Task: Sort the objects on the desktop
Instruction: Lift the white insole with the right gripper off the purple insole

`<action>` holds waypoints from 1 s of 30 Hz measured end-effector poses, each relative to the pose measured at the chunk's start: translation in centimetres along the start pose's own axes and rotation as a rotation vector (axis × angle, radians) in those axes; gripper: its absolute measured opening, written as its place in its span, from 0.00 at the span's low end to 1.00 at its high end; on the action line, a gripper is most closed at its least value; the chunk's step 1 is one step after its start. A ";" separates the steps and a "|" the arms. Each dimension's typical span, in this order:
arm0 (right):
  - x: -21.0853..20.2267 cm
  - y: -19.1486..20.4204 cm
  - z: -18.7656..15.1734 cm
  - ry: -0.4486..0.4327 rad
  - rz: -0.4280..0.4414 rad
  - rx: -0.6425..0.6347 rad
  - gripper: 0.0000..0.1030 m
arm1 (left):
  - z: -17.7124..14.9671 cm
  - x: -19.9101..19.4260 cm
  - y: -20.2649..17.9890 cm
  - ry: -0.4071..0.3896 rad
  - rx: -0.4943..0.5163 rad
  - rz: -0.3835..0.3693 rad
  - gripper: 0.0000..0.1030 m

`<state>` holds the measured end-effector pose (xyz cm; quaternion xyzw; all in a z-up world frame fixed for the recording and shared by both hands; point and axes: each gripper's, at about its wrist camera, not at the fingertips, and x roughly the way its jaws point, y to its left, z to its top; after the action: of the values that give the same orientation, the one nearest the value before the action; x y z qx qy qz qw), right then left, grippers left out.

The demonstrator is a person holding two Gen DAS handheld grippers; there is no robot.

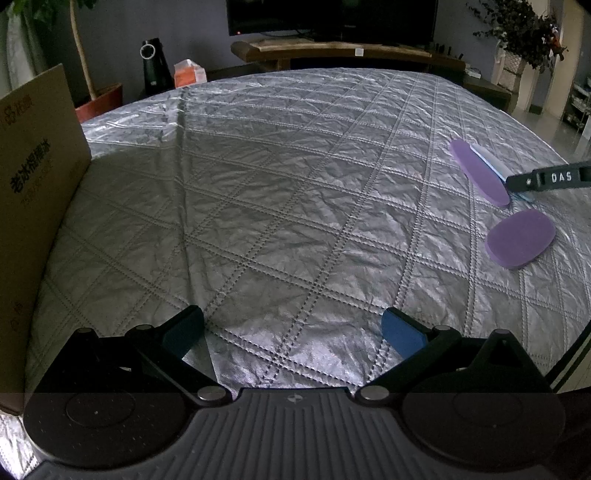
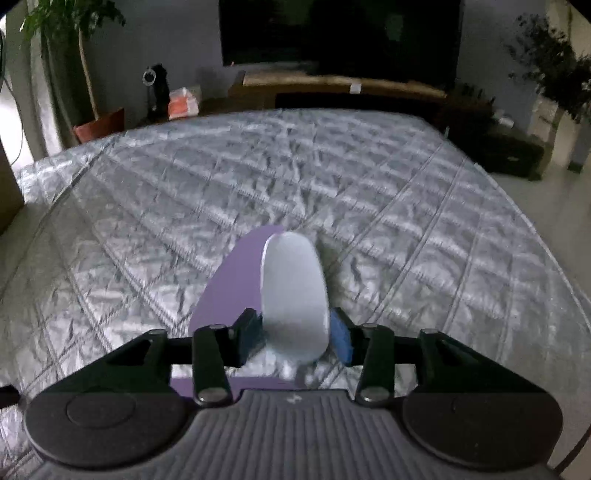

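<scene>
While right claw grips white oval, open quilt

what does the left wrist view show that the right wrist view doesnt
Only the left wrist view: the open left gripper, a separate purple oval pad, and the cardboard box in full. Only the right wrist view: the right gripper with jaws shut on the white oval piece. Both: silver quilted cover, long purple piece, TV.
</scene>
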<state>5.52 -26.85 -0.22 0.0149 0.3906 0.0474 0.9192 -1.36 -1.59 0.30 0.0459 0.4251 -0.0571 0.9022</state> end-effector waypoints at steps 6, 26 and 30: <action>-0.3 -1.7 0.2 -0.036 0.000 0.131 0.66 | -0.1 0.0 0.0 -0.001 0.000 0.000 1.00; -0.5 1.0 -1.2 0.011 0.010 0.031 0.43 | -0.1 0.0 -0.1 -0.007 -0.002 -0.002 1.00; -0.6 0.9 -1.1 0.006 0.008 0.030 0.36 | -0.1 0.0 0.0 -0.006 -0.002 -0.002 1.00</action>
<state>4.28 -26.00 -0.47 0.0300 0.3941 0.0456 0.9174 -1.43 -1.61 0.19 0.0444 0.4223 -0.0576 0.9035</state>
